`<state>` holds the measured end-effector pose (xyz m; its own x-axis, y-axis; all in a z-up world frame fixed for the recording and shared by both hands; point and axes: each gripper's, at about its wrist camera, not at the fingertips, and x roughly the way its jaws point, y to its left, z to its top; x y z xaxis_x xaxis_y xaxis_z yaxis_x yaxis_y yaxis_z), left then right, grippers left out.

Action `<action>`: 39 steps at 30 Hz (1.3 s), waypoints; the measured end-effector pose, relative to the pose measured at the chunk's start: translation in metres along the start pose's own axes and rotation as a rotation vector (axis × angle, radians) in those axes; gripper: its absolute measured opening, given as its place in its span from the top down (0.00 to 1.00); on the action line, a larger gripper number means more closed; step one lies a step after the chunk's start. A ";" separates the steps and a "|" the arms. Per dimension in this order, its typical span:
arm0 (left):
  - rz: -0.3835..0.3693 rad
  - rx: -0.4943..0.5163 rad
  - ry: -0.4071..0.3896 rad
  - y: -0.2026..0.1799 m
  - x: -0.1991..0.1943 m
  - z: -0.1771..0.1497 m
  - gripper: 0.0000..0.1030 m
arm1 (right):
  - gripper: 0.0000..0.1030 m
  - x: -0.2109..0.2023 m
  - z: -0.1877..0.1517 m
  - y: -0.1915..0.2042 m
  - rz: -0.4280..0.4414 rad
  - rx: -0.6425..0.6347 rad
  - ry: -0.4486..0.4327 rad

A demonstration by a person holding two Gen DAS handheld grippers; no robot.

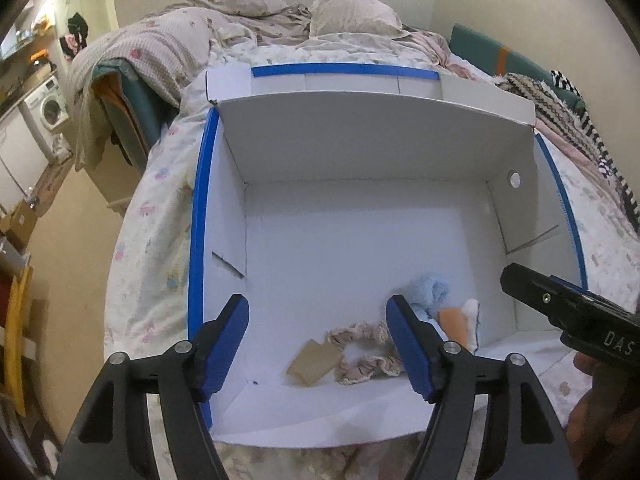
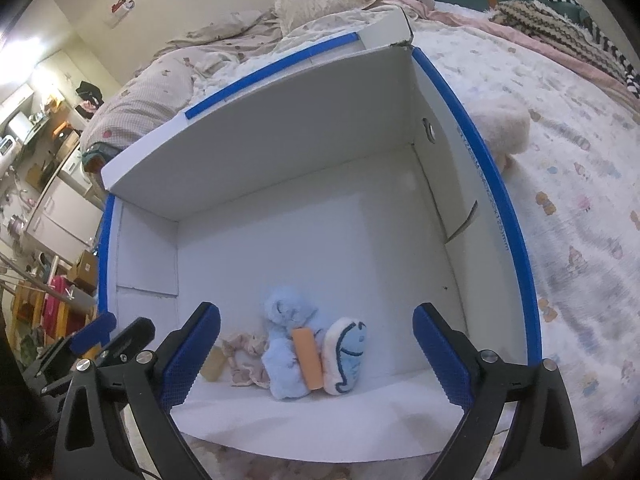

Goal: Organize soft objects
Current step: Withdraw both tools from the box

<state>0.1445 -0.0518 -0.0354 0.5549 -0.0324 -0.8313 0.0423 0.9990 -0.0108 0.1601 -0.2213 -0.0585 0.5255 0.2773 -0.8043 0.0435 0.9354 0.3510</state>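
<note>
A white cardboard box (image 1: pixel 360 144) with blue tape on its rims stands open on the bed; it also shows in the right wrist view (image 2: pixel 280 128). Inside, at its near side, lie a light blue plush (image 2: pixel 286 340) with an orange part (image 2: pixel 307 358), a white and blue plush (image 2: pixel 348 356), and a beige lace scrunchie (image 1: pixel 364 354) with a brown card tag (image 1: pixel 314 362). My left gripper (image 1: pixel 318 344) is open and empty above the near rim, over the scrunchie. My right gripper (image 2: pixel 316 356) is open and empty above the plush toys. A cream plush (image 2: pixel 504 128) lies on the bed right of the box.
The bed sheet (image 2: pixel 580 200) with a small print surrounds the box. A crumpled duvet and pillow (image 1: pixel 348 12) lie behind it. Knitted and striped cloths (image 1: pixel 560 104) lie at the back right. A washing machine (image 1: pixel 48 108) and shelves stand at the far left.
</note>
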 end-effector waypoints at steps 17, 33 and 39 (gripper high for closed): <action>0.018 -0.029 -0.002 0.012 -0.034 -0.017 0.33 | 0.00 -0.027 -0.027 0.011 -0.008 -0.024 -0.026; 0.056 -0.085 0.006 0.040 -0.066 -0.068 0.34 | 0.00 -0.049 -0.070 0.013 -0.028 -0.053 -0.032; 0.068 -0.093 0.022 0.053 -0.066 -0.080 0.34 | 0.00 -0.052 -0.086 -0.002 -0.050 -0.017 -0.013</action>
<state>0.0436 0.0062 -0.0254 0.5354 0.0347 -0.8439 -0.0728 0.9973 -0.0052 0.0596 -0.2188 -0.0582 0.5340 0.2272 -0.8144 0.0554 0.9518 0.3018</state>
